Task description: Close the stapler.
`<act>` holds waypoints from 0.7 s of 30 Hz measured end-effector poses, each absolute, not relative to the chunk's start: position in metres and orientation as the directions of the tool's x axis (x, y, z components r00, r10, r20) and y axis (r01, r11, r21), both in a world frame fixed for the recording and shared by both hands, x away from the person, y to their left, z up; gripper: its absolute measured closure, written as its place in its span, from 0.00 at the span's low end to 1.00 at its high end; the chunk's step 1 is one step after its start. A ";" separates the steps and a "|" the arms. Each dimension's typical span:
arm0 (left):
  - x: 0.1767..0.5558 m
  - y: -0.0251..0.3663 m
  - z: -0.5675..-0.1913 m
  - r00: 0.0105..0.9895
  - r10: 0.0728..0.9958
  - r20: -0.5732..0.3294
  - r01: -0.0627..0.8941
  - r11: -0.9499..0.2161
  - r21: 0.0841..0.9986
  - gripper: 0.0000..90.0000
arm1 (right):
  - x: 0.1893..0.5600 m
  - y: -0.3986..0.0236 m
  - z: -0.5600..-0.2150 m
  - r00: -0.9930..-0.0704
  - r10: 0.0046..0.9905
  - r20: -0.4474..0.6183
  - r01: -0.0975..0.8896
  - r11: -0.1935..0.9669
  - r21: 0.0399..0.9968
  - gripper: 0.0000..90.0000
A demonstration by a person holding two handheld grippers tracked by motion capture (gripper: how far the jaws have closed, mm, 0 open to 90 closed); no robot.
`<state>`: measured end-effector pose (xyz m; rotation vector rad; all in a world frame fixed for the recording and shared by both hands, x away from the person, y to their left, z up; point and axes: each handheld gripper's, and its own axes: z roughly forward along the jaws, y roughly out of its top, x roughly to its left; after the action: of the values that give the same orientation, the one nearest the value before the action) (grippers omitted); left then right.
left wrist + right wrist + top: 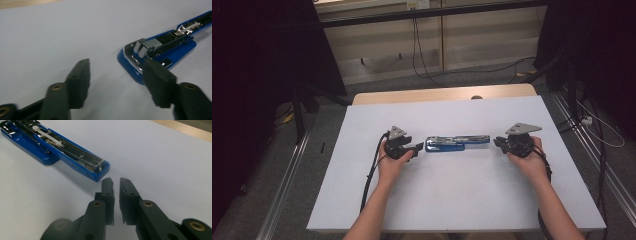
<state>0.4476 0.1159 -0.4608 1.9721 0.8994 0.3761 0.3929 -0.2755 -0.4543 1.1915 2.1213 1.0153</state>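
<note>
A blue stapler lay swung open flat in the middle of the table, stiff, hinged and slick with chrome, so I judged its blue base the surest hold. The left gripper had its jaws apart, one touching the stapler's rounded end, while the right gripper sat just beside the far tip, jaws nearly together on nothing.

No text, label, brand, number or sign can be read. The blue stapler near the middle of the worktop carries no legible marking.
</note>
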 end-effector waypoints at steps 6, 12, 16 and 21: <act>0.448 0.109 -0.456 0.710 0.699 -0.085 0.447 -0.355 0.821 0.83 | 0.398 -0.274 -0.457 -0.487 0.870 -0.069 0.505 0.346 0.791 1.00; 0.446 0.104 -0.457 0.740 0.667 -0.088 0.438 -0.379 0.815 0.95 | 0.401 -0.277 -0.459 -0.486 0.871 -0.070 0.504 0.346 0.791 1.00; 0.445 0.101 -0.458 0.745 0.659 -0.104 0.444 -0.373 0.815 0.97 | 0.402 -0.275 -0.460 -0.497 0.865 -0.070 0.507 0.355 0.786 1.00; 0.443 0.099 -0.458 0.755 0.648 -0.100 0.432 -0.377 0.820 0.98 | 0.402 -0.271 -0.459 -0.514 0.854 -0.084 0.501 0.378 0.778 1.00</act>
<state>0.4433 0.0988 -0.4581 2.0287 0.8130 0.2968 0.4020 -0.2710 -0.4590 1.1661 2.1630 0.9773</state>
